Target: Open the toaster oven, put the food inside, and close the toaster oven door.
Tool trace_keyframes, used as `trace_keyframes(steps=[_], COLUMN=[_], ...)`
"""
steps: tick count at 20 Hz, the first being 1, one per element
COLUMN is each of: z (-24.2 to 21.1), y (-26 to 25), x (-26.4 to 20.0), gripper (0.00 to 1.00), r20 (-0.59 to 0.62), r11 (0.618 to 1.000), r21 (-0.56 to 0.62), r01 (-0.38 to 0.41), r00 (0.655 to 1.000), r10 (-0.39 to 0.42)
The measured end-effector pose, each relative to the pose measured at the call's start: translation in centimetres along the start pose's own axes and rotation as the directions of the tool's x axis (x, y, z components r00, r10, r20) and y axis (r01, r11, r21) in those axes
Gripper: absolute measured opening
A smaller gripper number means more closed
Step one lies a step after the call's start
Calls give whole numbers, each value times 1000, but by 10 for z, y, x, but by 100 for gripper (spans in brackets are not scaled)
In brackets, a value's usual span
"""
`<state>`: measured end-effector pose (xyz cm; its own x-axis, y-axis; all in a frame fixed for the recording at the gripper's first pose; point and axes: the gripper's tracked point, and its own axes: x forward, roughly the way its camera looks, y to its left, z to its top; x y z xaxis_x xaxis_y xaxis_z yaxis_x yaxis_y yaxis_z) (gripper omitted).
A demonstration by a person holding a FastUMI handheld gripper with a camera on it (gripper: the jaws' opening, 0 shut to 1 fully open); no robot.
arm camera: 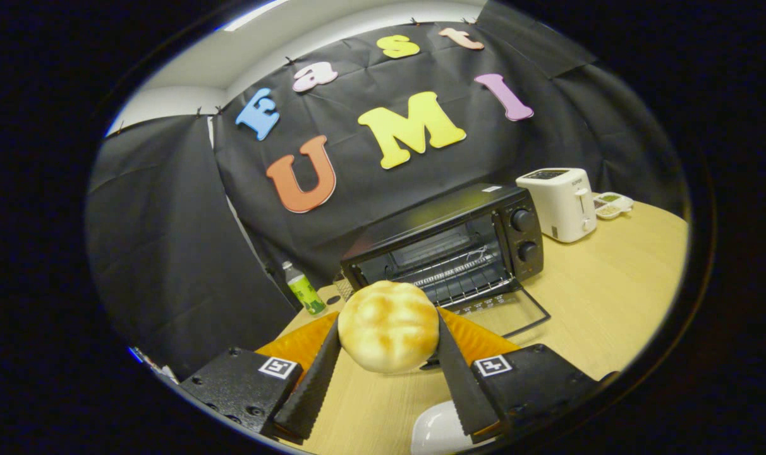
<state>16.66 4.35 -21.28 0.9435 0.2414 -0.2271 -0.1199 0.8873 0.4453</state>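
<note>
Between jaws: bun (pixel 388 326), gripped, before open toaster oven (pixel 449 249).

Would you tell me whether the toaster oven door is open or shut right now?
Open: the toaster oven door lies folded down onto the table, baring the wire rack.

A pale wooden table (pixel 610 297) carries a black toaster oven (pixel 459 246) with its door down. Beside it stand a white toaster (pixel 563 202) and small tray (pixel 612 204); a green-labelled bottle (pixel 303 289) stands on the oven's other side.
</note>
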Motion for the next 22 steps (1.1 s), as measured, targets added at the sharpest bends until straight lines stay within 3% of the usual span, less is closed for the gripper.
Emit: trace_keyframes(steps=[7,14,22], z=[14,8,15], y=[-29,-69,-101], x=[88,179,234], gripper=[87,87,89], r20=[-15,-162,-189], r11=[998,990,978], r21=[41,32,-28], r01=[37,136,206], r00=[999,978,960], r10=[-37,-129,-208])
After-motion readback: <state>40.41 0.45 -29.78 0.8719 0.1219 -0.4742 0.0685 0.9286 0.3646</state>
